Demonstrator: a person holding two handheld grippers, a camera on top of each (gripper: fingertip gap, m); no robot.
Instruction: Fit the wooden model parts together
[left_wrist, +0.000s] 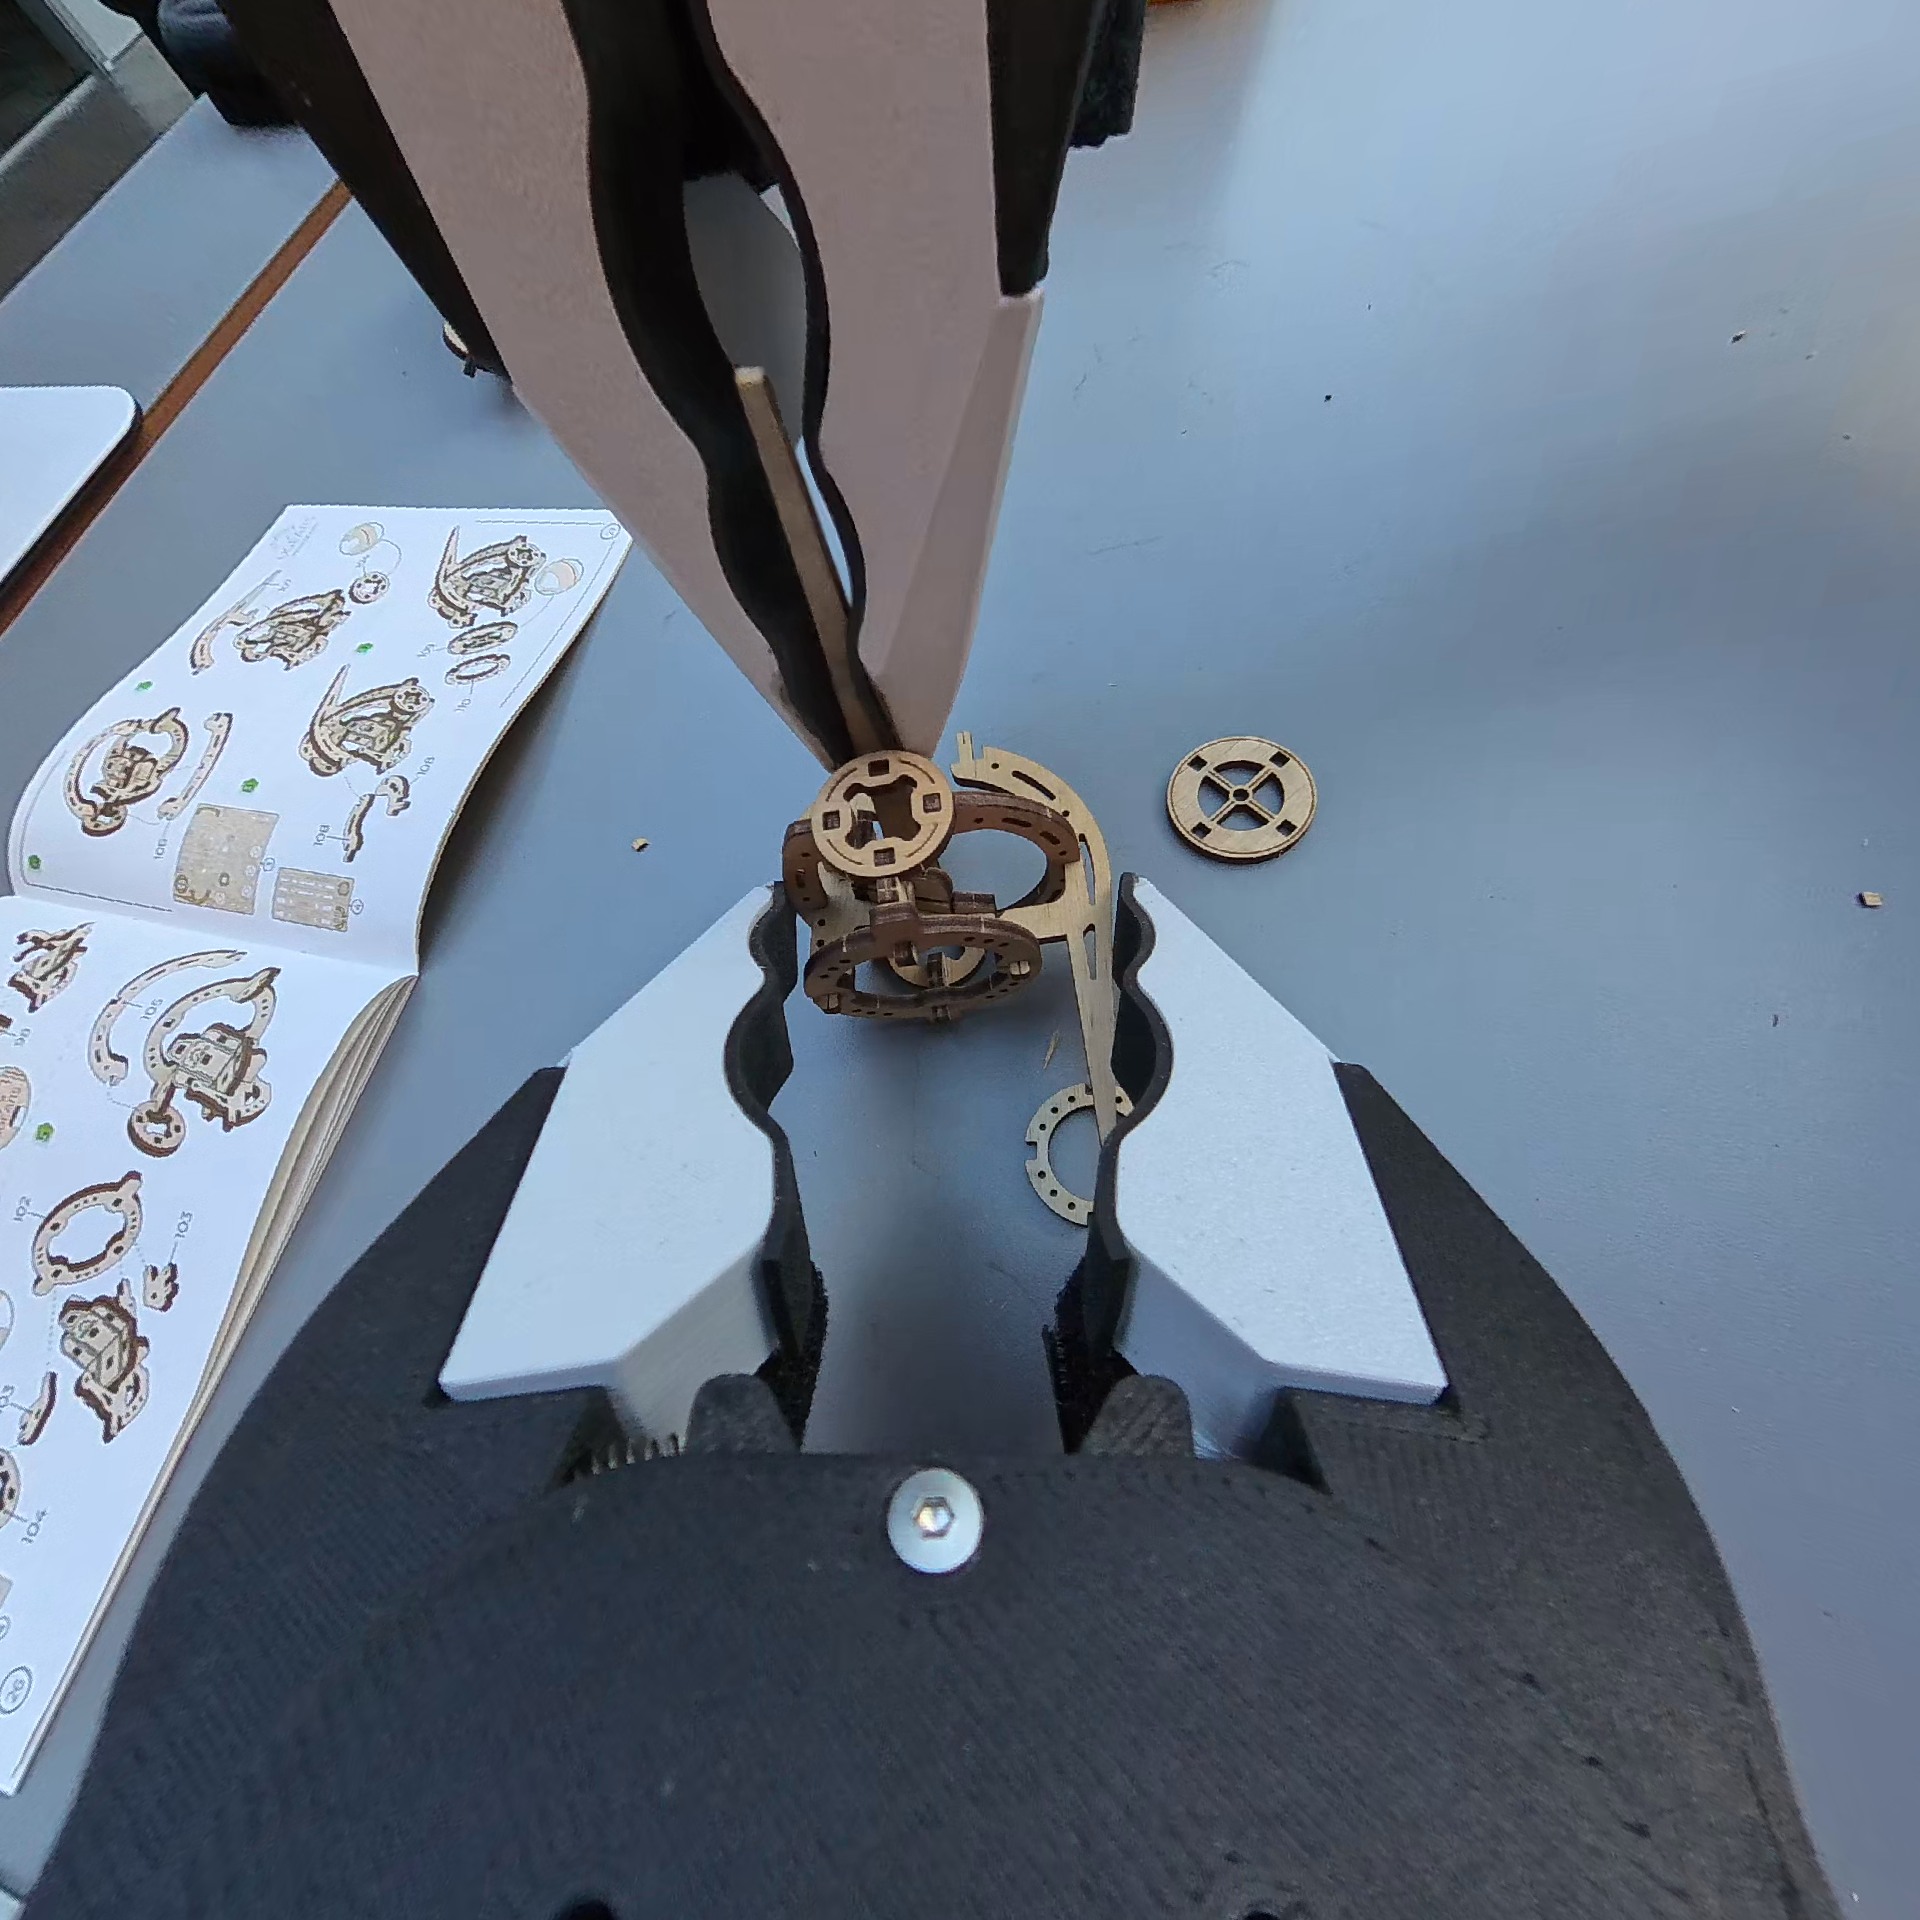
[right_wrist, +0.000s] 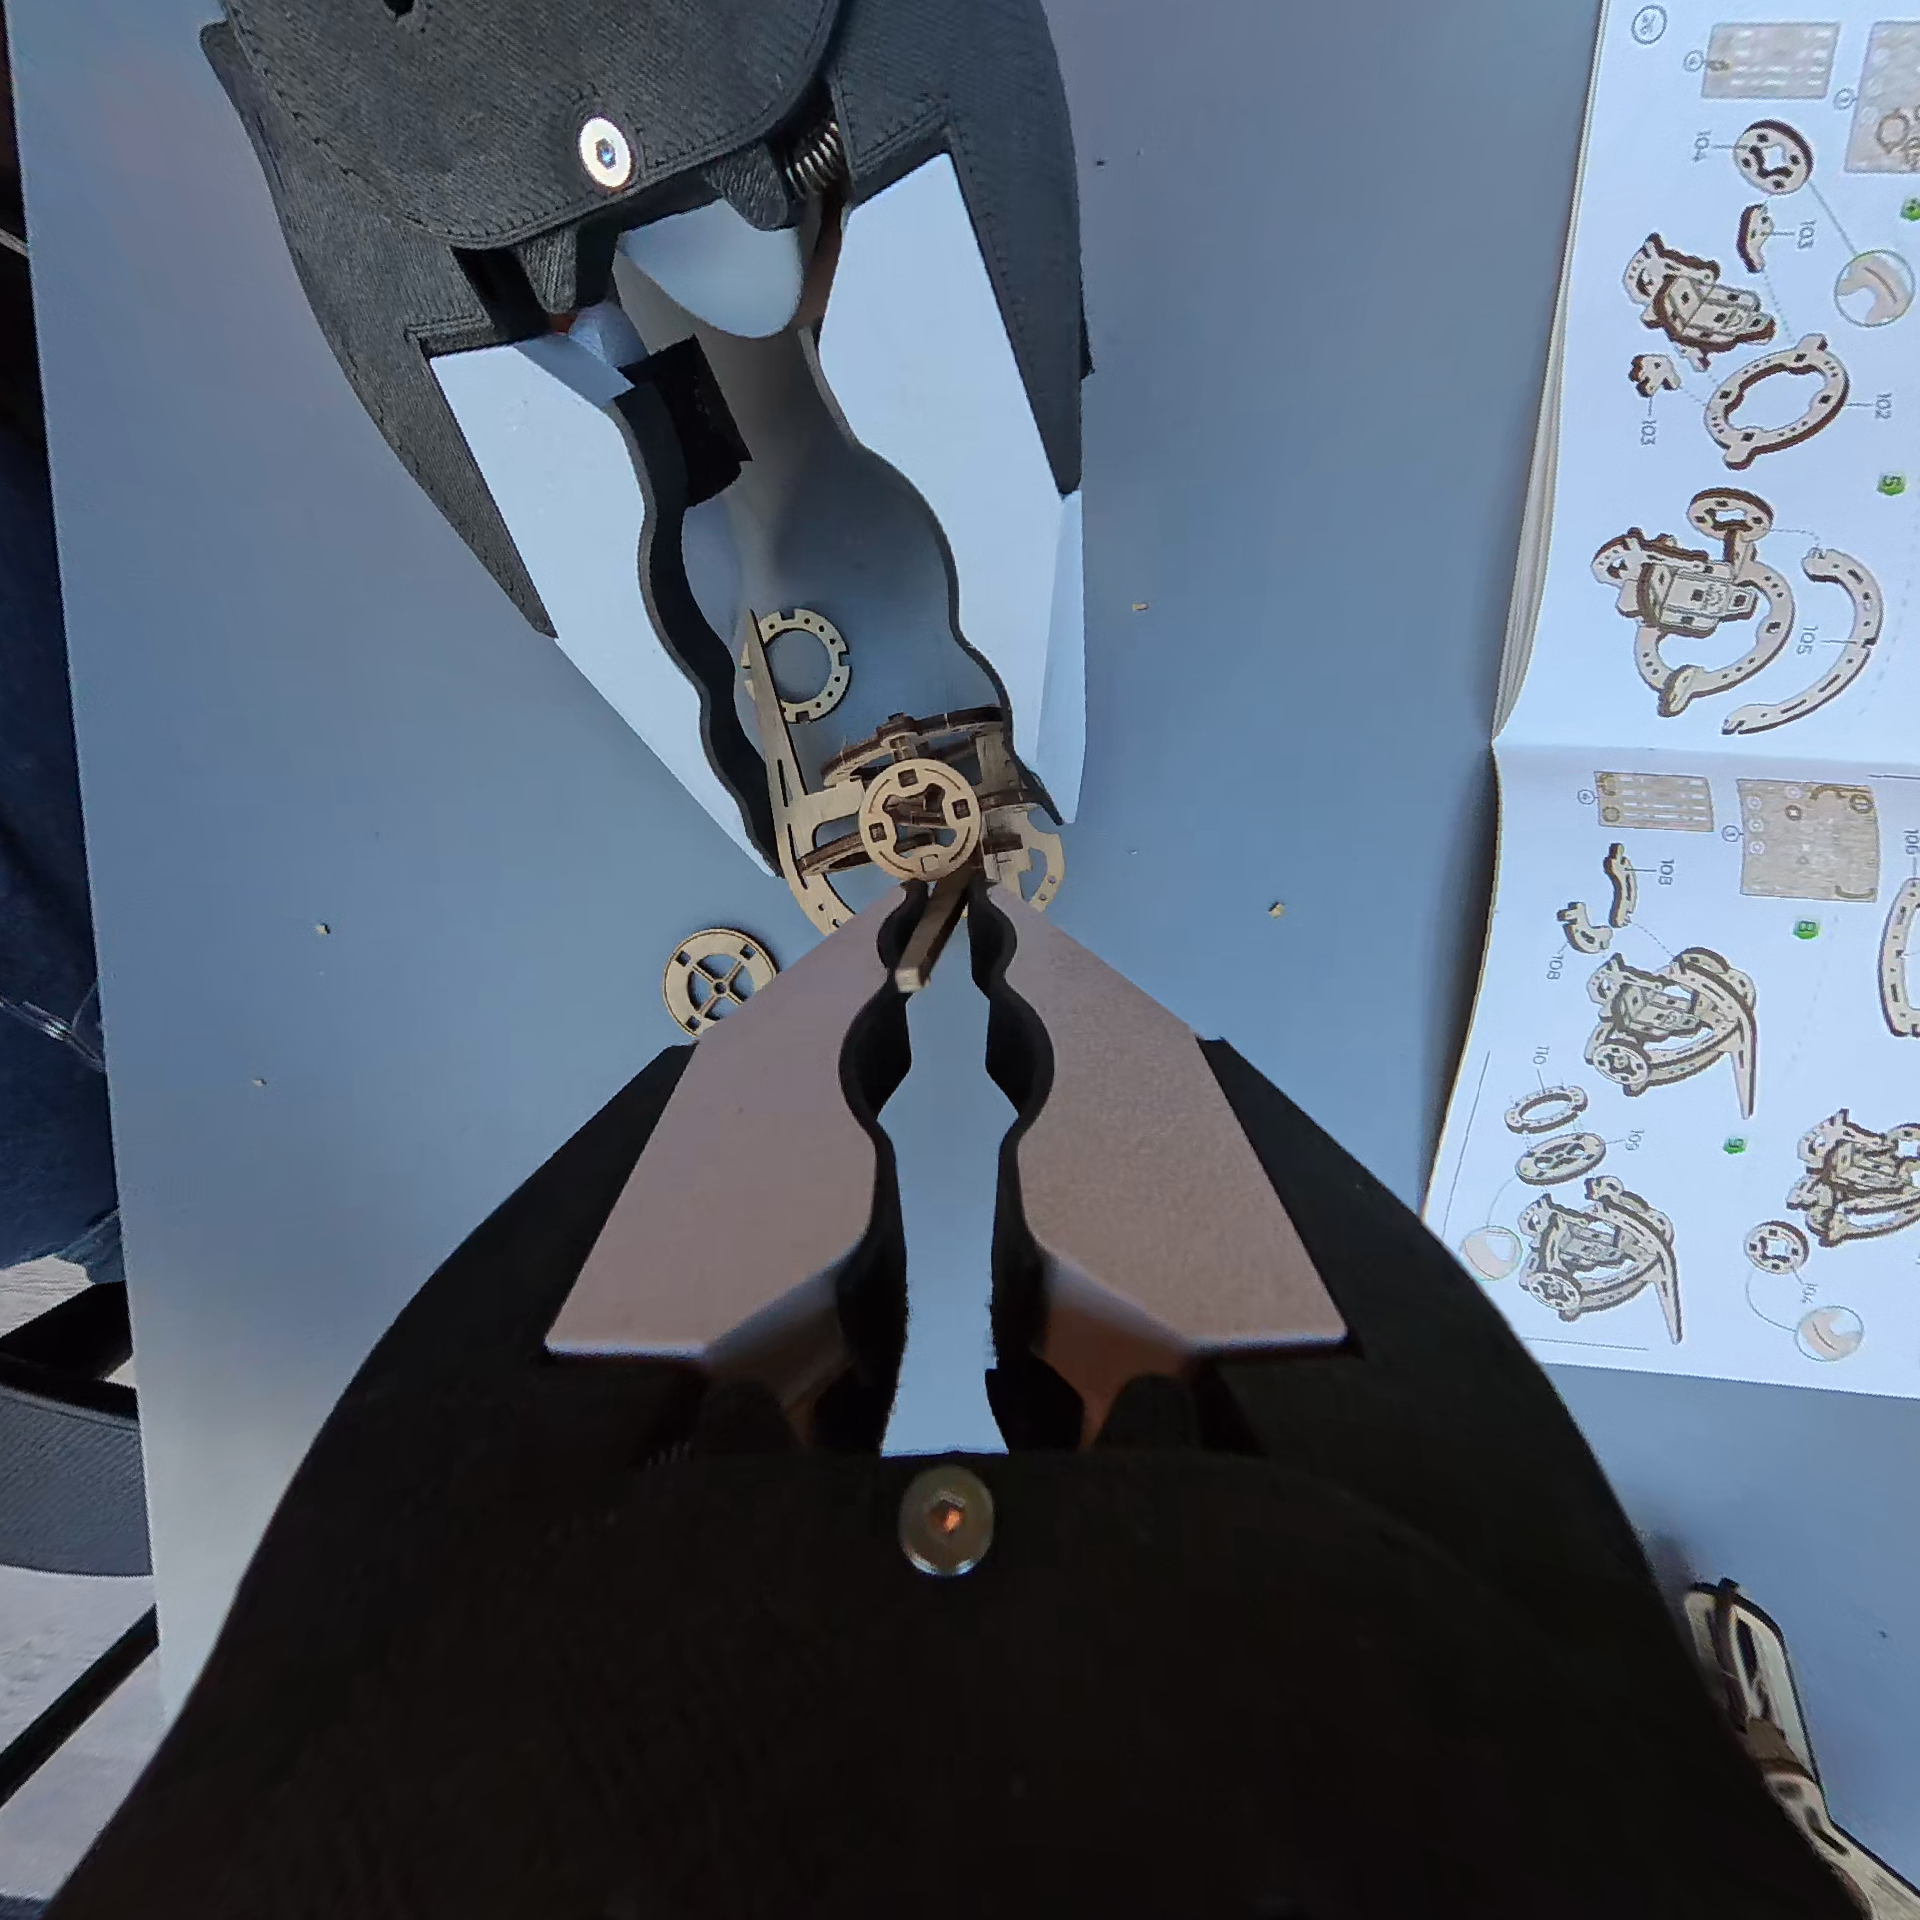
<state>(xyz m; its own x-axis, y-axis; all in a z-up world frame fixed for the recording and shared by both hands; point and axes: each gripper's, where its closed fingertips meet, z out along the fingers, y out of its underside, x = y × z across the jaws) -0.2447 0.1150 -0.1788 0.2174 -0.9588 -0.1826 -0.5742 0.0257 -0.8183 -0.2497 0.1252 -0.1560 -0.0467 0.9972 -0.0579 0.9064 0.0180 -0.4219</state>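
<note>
Left gripper (left_wrist: 951, 935) jaws held the wooden model (left_wrist: 914, 914) at their tips over the worktop (left_wrist: 1507, 520). Right gripper (right_wrist: 935, 904) jaws pinched a wooden stick (right_wrist: 928, 948) against its round disc (right_wrist: 921, 824); push straight, keep square.

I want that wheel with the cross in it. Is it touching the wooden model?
Apart. The left wrist view shows the wheel lying flat on the table, with bare grey table between it and the model.
</note>
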